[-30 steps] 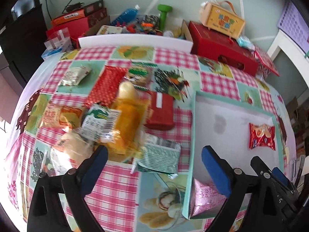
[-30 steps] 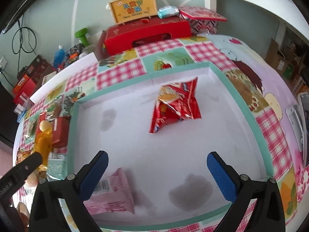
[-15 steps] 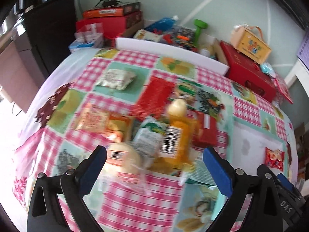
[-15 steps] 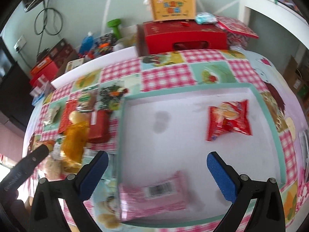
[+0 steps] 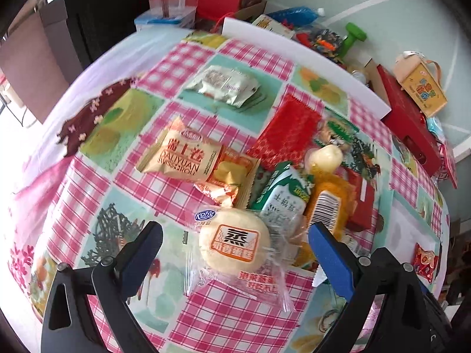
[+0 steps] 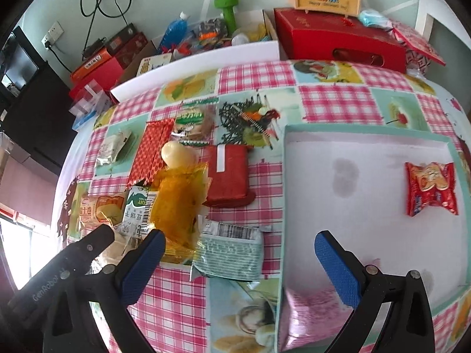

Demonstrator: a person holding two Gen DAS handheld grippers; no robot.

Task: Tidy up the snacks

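Your left gripper (image 5: 232, 242) hangs with its two blue-padded jaws spread wide, empty, straddling a round white steamed bun in a clear wrapper (image 5: 234, 245) at the near edge of the snack heap on the pink-checked patchwork tablecloth (image 5: 206, 320). Your right gripper (image 6: 240, 264) is likewise spread and empty, poised over the near-left corner of the shallow white tray with a teal rim (image 6: 368, 138). Two snacks lie inside that tray: one red biscuit packet (image 6: 431, 188) near its right wall and one shiny pink foil packet (image 6: 309, 320) in the near-left corner. On the cloth to the tray's left you can count one pale green striped packet with a barcode (image 6: 229, 254), one translucent orange bag (image 6: 179, 203), one flat dark red box (image 6: 228, 175), one red patterned wrapper (image 6: 150, 153), one silver foil packet (image 6: 113, 148), one orange Swiss-roll packet (image 5: 182, 154) and one green-and-white packet (image 5: 282, 200), several overlapping; others are too jumbled to count.
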